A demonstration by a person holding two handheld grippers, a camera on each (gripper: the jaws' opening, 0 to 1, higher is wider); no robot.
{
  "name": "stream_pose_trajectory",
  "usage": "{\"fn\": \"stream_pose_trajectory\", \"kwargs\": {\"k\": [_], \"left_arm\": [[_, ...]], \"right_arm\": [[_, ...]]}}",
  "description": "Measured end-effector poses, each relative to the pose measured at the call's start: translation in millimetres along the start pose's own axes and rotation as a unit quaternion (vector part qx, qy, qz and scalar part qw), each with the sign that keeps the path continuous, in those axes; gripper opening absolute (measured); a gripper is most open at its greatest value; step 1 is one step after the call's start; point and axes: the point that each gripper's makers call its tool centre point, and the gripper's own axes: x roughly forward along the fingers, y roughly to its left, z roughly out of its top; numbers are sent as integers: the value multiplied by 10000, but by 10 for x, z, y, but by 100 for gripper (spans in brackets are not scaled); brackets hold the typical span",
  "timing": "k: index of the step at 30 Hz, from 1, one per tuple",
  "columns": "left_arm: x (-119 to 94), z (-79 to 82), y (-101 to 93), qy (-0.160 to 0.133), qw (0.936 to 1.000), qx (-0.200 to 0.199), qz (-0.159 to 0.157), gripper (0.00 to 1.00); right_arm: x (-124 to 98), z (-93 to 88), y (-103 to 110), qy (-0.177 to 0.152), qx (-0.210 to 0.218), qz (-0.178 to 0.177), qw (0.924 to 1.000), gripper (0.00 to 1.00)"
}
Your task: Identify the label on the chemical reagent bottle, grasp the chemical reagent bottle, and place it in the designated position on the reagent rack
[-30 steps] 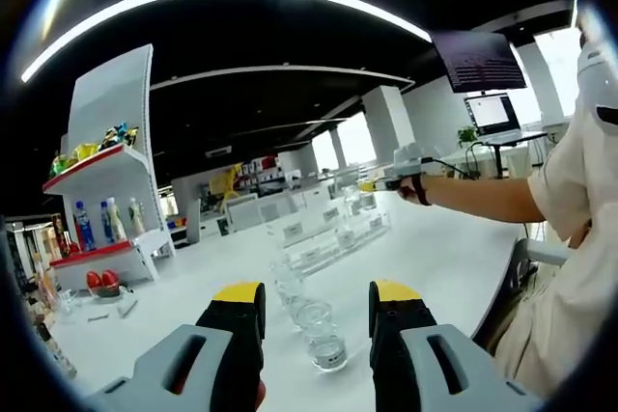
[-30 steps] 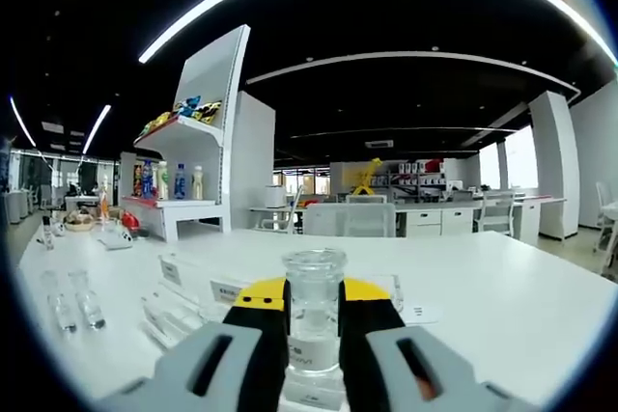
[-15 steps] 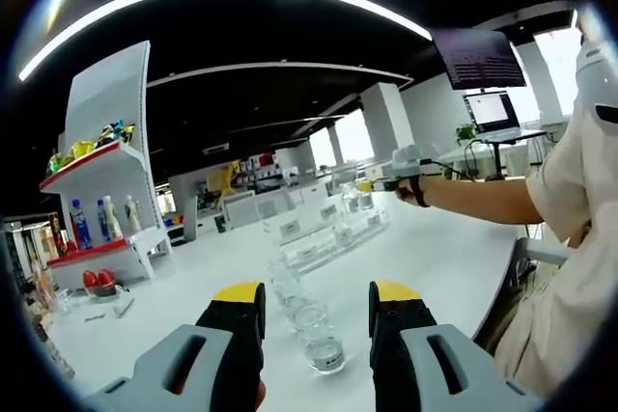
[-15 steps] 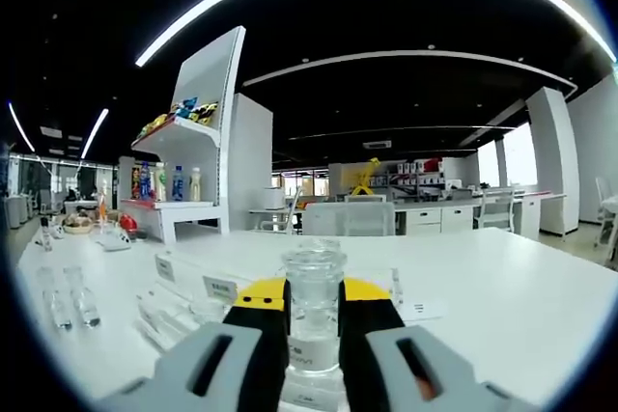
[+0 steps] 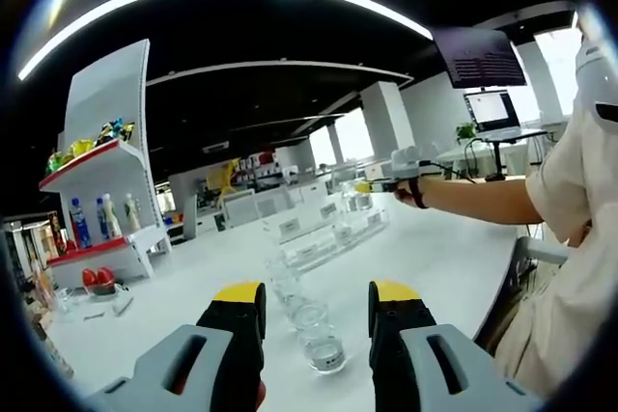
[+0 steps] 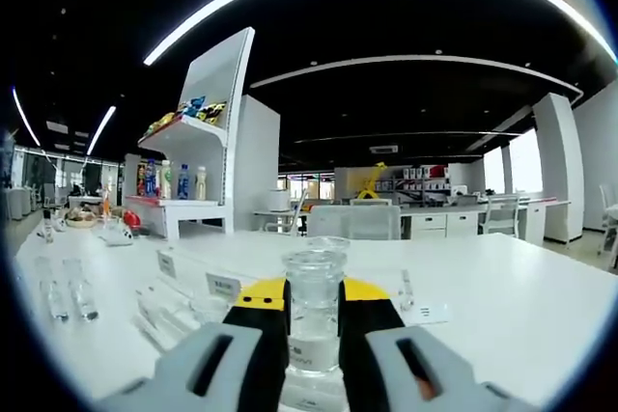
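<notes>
My right gripper is shut on a clear glass reagent bottle with a white label, held upright above the clear acrylic reagent rack and its label tags. In the left gripper view the right gripper holds that bottle over the rack, with the person's arm reaching in from the right. My left gripper is open near the white table, with a row of clear bottles standing just beyond its fingertips.
A white shelf unit with drinks and snacks stands at the table's far left. Two glass vials stand left of the rack. A laptop and a monitor are behind the person. Desks and chairs lie further back.
The right gripper with its bottle has drifted slightly over the rack. The left gripper has hardly moved.
</notes>
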Motion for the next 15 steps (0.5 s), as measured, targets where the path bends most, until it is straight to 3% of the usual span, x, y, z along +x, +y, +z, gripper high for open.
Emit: {"fn": "stream_pose_trajectory", "kwargs": {"k": [15], "left_arm": [[16, -15, -1, 15, 10000, -9, 2, 43]], "right_arm": [[-15, -62, 15, -7, -44, 4, 10000, 18]]}}
